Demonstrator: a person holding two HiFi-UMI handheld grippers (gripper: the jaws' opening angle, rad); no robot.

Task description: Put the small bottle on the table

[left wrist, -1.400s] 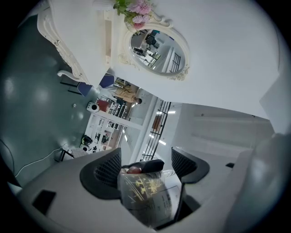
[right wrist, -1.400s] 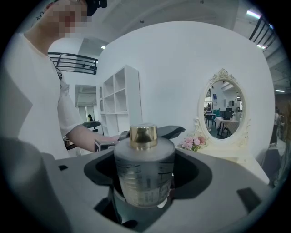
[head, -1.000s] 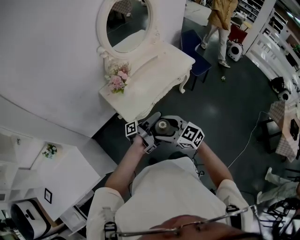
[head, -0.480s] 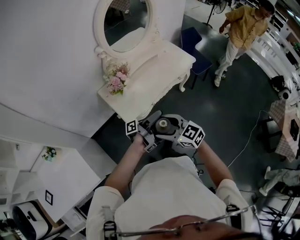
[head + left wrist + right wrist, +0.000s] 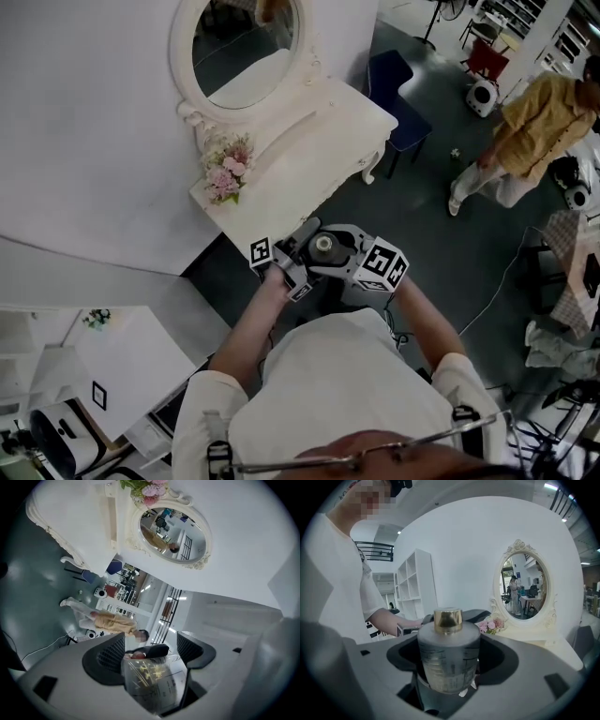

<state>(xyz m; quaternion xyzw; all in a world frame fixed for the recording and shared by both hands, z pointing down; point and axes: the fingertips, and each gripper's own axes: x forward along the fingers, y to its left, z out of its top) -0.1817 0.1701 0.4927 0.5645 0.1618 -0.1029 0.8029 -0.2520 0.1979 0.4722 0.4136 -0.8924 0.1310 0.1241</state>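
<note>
The small bottle, frosted clear glass with a gold cap, is held in the air between my two grippers, in front of the person's chest. My right gripper is shut on its body, and the bottle stands upright between the jaws. My left gripper also grips the bottle, which fills the space between its jaws. In the head view the left gripper and right gripper sit pressed together. The white dressing table stands just ahead, beyond a strip of dark floor.
An oval mirror and pink flowers stand at the table's wall side. A blue chair is behind it. A person in yellow walks at the right. White shelves stand at the left, cables lie on the floor.
Both grippers stay together around the bottle, hardly moved. The person in yellow has walked from the back of the room to the right side.
</note>
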